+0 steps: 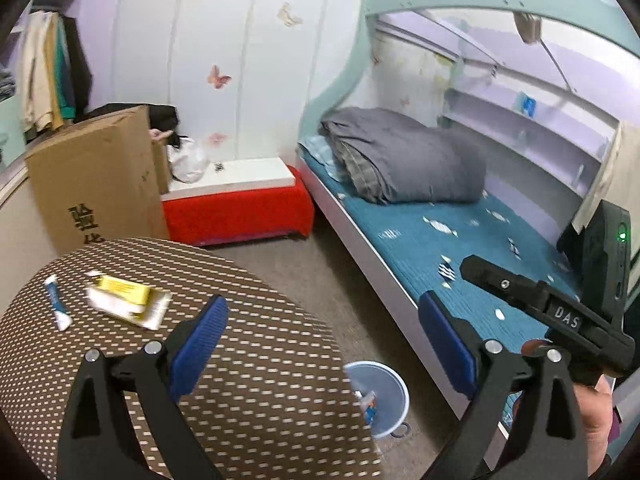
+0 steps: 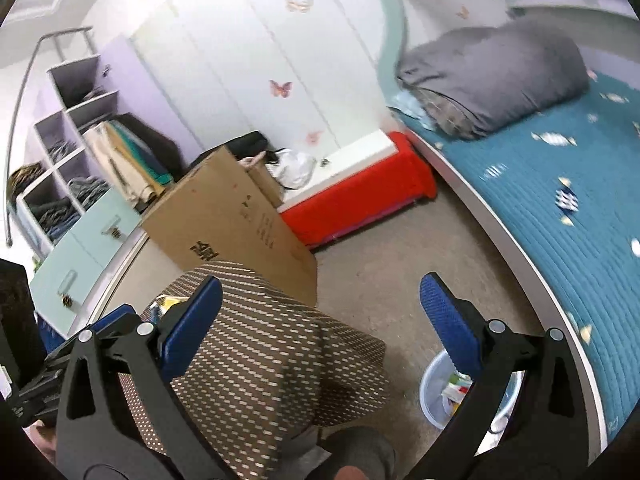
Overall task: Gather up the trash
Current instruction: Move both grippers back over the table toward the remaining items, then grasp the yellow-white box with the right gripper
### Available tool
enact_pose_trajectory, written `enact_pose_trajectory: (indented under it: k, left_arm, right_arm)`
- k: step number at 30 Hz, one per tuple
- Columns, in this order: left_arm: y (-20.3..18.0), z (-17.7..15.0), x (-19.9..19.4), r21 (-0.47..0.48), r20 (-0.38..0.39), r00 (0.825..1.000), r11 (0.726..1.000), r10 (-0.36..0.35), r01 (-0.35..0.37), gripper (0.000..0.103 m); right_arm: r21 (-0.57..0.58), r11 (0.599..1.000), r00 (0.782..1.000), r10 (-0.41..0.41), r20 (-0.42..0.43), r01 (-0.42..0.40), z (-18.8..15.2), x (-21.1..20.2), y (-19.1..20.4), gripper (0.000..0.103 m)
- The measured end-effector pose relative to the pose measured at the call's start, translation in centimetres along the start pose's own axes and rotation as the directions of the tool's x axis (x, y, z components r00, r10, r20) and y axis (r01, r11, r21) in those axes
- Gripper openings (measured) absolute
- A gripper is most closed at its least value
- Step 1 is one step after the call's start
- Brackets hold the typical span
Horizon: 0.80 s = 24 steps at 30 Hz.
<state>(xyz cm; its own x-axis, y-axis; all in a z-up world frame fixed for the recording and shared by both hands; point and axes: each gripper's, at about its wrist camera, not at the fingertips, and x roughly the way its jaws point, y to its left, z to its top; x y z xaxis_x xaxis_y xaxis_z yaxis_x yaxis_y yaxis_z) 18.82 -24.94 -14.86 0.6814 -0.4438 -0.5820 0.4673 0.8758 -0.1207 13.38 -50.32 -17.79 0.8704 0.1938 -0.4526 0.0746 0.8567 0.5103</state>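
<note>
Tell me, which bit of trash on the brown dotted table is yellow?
The flat yellow-and-white packet lying mid-table. The other piece, a small blue-and-white tube, sits to its left near the table edge and has no yellow.

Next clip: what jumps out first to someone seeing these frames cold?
The bright red bench against the butterfly wall, beside the teal bed with its grey folded quilt. Nearer, a brown dotted stool carries a yellow packet and a small tube, with a pale blue bin on the floor beside it. Both grippers are open and empty.
</note>
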Motion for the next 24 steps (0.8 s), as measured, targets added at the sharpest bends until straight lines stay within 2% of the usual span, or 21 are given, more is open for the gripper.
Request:
enact_pose_trajectory:
  k: [6, 12, 18, 24]
  left_arm:
    - [5.3, -0.2, -2.9, -0.062, 0.053, 0.996, 0.995, 0.076, -0.072, 0.094]
    - [10.6, -0.7, -4.9, -0.114, 0.079, 0.983, 0.981, 0.165, -0.156, 0.094]
    - [17.1, -1.9, -5.7, -0.188, 0.052, 0.962, 0.948, 0.270, -0.256, 0.094]
    - [23.2, -3.2, -4.4, -0.231, -0.027, 0.928, 0.901, 0.371, -0.367, 0.094]
  right_arm:
    - [-0.118, 0.992, 0.998, 0.052, -0.022, -0.055, -0.1, 2.0, 5.8, 0.097]
    - [-0.261, 0.961, 0.994, 0.078, -0.073, -0.095, -0.6, 5.1, 12.3, 0.097]
    - [-0.398, 0.908, 0.983, 0.067, -0.171, -0.131, -2.1, 9.4, 17.4, 0.097]
    - [-0.517, 0.839, 0.953, 0.003, -0.303, -0.167, -5.0, 16.4, 20.8, 0.097]
